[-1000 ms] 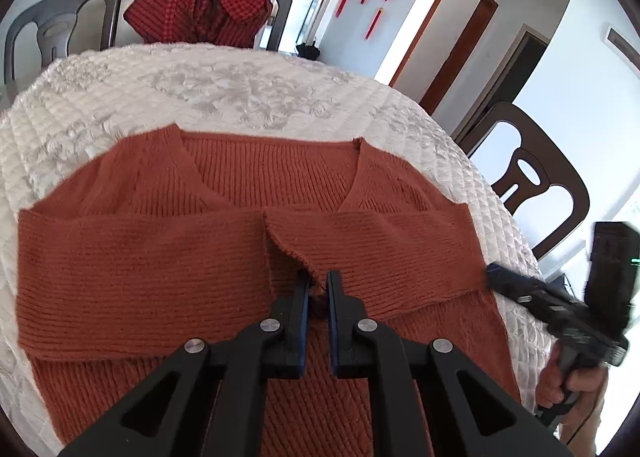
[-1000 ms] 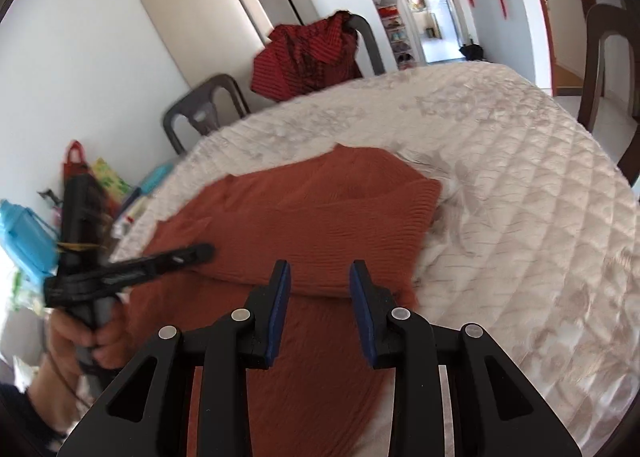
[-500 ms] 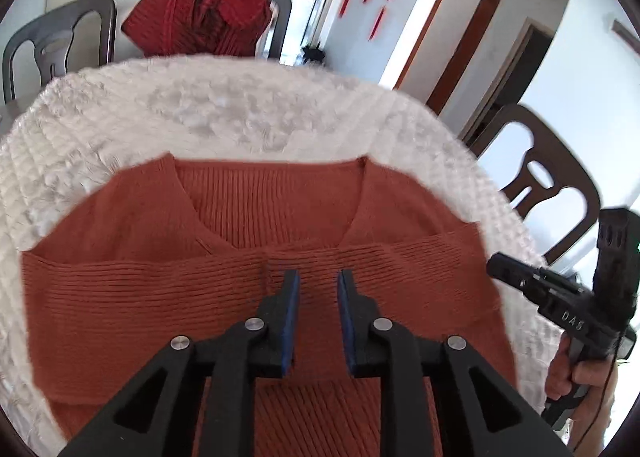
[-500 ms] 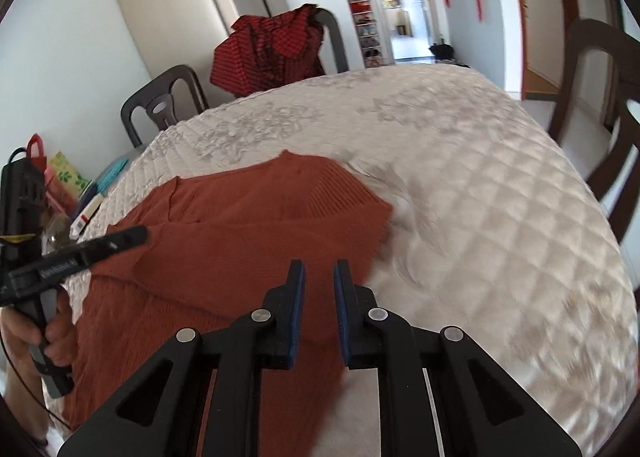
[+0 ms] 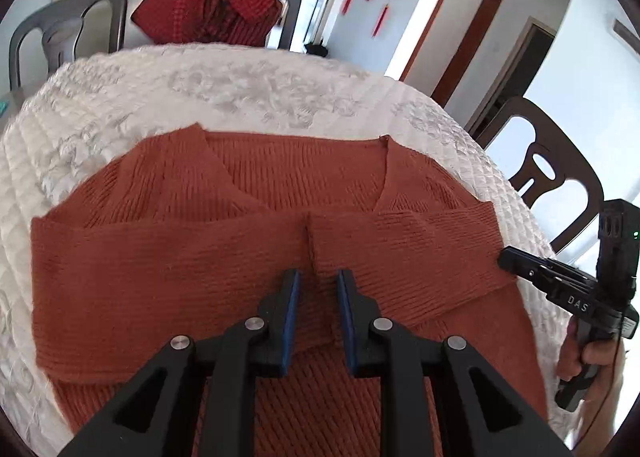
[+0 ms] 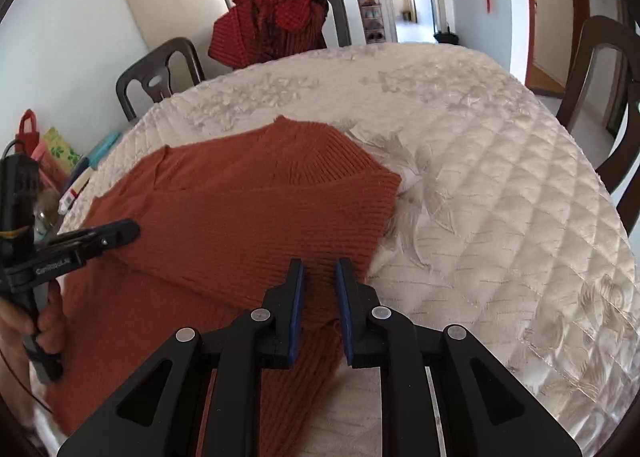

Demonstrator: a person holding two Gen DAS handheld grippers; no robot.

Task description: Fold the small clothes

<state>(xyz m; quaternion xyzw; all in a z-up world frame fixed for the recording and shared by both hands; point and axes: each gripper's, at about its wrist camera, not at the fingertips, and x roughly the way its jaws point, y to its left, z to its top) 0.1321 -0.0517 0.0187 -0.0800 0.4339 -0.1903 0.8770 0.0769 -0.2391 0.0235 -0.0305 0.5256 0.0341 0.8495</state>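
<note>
Rust sweater (image 5: 240, 257) lies flat on quilted desk (image 5: 240, 89), frame centre, both sleeves folded across chest. Left gripper (image 5: 317, 289) narrowly parted above sleeve ends, empty. Right gripper (image 6: 319, 289) narrowly parted, empty, over sweater's right edge.

Left claw (image 5: 317, 277) and right claw (image 6: 319, 269), both parted.

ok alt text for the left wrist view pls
A rust sweater lies flat on a quilted white table, both sleeves folded across its chest so the cuffs meet in the middle. The left gripper hovers at that meeting point, jaws open and empty; the right gripper is at the sweater's right edge.
</note>
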